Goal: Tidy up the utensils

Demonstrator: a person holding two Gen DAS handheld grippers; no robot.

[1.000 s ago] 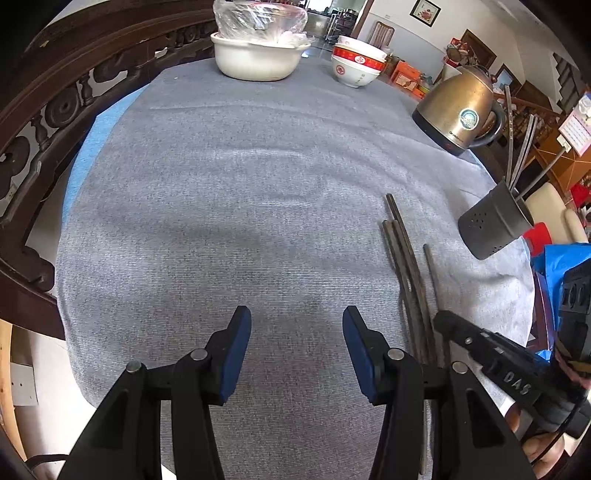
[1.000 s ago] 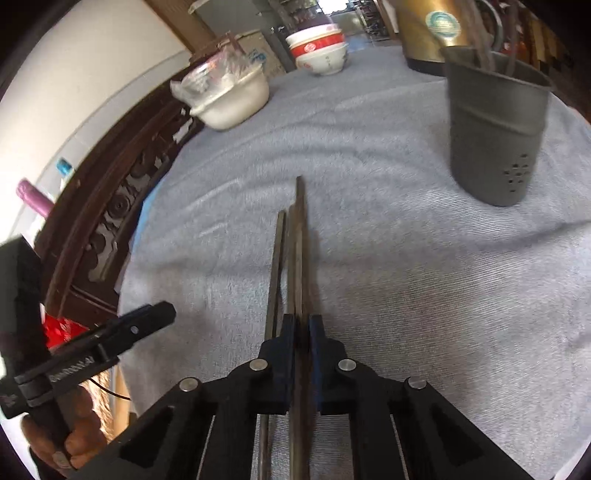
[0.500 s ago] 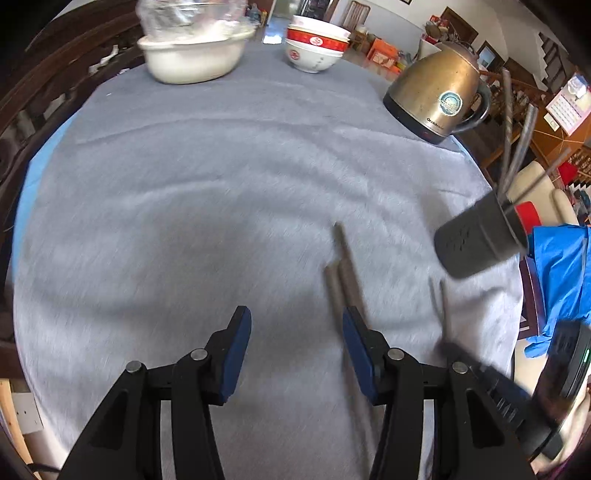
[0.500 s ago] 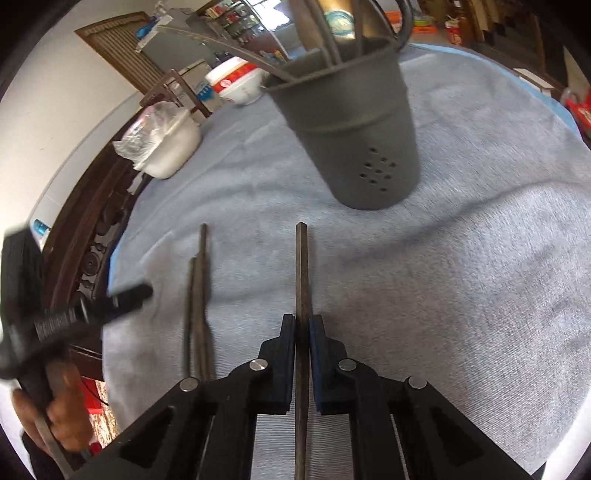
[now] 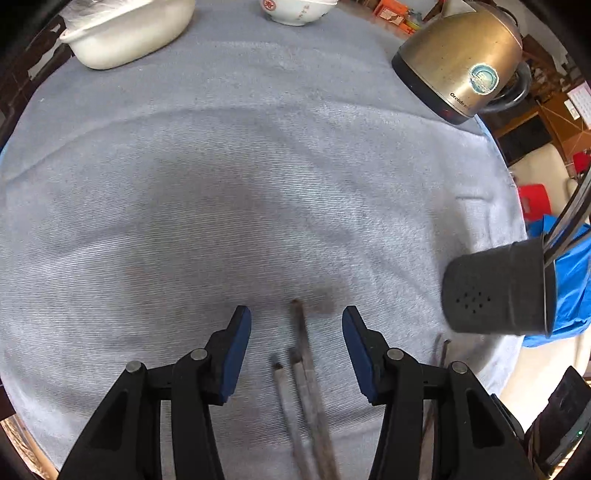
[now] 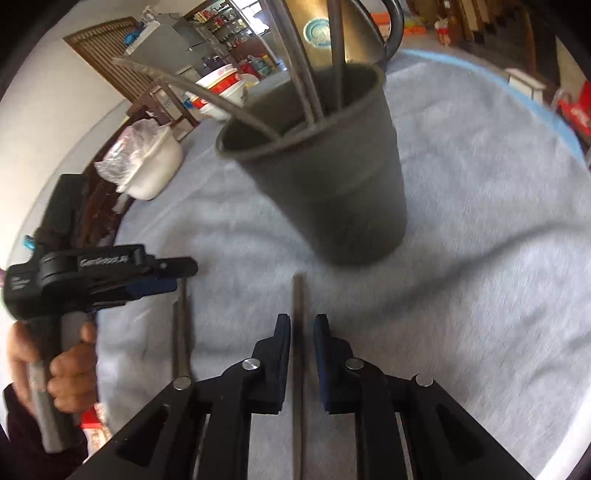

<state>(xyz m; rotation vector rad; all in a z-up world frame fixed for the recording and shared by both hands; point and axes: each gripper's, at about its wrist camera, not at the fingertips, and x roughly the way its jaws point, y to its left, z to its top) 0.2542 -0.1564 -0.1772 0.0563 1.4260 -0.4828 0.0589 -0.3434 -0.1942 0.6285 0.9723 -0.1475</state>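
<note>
- Right wrist view: our right gripper (image 6: 302, 330), jaws slightly parted, loosely brackets one chopstick (image 6: 297, 302) aimed at the holder (image 6: 332, 177).
- Our left gripper (image 5: 295, 350), released, straddles spare chopsticks (image 5: 306, 376) left of the holder, ready for grasping.

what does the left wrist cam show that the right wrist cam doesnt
Only the left wrist view shows the kettle's gold body and the open left gripper over three loose chopsticks. Only the right wrist view shows the inside of the grey holder, the chopstick between the slightly parted fingers of the right gripper, and the person's hand. Both show the holder, white basin, red-and-white bowl and grey cloth.
</note>
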